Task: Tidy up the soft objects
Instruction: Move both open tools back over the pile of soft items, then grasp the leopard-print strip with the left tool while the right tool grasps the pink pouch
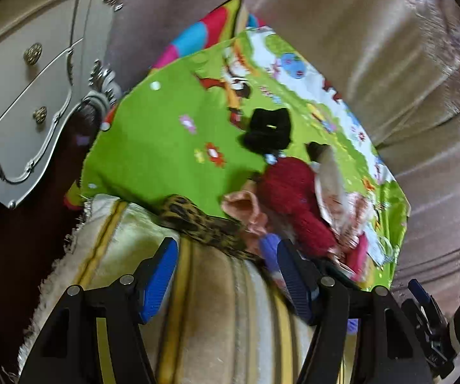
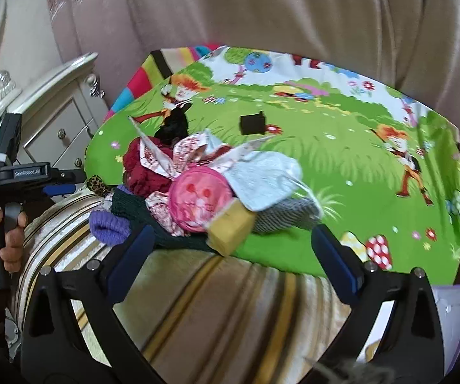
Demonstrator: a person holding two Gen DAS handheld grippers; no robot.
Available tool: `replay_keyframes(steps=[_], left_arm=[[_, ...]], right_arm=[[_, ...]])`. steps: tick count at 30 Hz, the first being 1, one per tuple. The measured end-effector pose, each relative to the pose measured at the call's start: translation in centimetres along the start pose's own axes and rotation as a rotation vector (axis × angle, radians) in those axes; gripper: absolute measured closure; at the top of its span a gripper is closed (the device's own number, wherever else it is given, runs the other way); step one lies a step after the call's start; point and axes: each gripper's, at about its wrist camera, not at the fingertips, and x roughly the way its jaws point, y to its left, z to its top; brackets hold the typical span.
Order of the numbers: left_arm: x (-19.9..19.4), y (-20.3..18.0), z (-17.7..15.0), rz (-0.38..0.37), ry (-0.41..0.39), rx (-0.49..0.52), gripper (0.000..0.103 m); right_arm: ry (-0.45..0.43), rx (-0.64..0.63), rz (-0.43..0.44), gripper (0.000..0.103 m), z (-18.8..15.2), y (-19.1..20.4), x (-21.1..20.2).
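Two claws, left (image 1: 226, 275) and right (image 2: 233, 256), both spread and empty, hover before a heap of soft things (image 2: 197, 185) on a green mat (image 2: 342, 160); sorting seems unstarted; next, likely pinch the yellow sponge (image 2: 230, 227).

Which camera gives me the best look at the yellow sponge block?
The right wrist view: the sponge lies unobstructed at the pile's near edge, between the open right gripper's fingers. The left wrist view doesn't show it; clothes block that side.

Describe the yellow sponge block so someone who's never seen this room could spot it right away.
Find the green cartoon play mat, then the heap of soft things at its near edge. The yellow sponge block sits at the heap's front, below the round pink pouch. It is the only boxy, plain mustard piece among crumpled fabrics.
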Motion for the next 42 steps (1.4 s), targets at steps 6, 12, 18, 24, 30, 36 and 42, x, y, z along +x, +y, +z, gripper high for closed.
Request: replay_keyframes(steps=[6,12,18,24,30,36,42], left_arm=[[2.7,1.1,1.4,0.032,0.076,-0.039,0.038],[5.0,1.3,2.4,0.052,0.116,-0.034,0.039],[6.7,1.0,2.2,0.046,0.146,-0.001,0.075],[5.5,0.0,1.6,0.02,0.097,0.051,0.091],[3.4,-1.1,1.1,-0.018,0.026,0.09,0.092],[1.6,-2.0,0.6,-0.04,-0.033,0.092,0.092],[-0.3,-3.0,0.2,-0.063,-0.084,0.104,0.092]], right_arm=[[0.026,-0.058,0.028,0.005,1.3,2.2,2.6],[0.051,-0.083,0.035,0.007,2.4,3.2,4.9],[0.084,-0.082,0.033,0.018,2.7,3.4,7.2],[0.125,-0.061,0.075,0.064,2.5,2.9,8.6],[0.103,-0.056,0.094,0.082,1.9,2.6,7.7],[0.064,-0.034,0.091,0.088,1.9,2.1,6.3],[0.011,-0.012,0.096,0.09,2.0,1.3,4.2]])
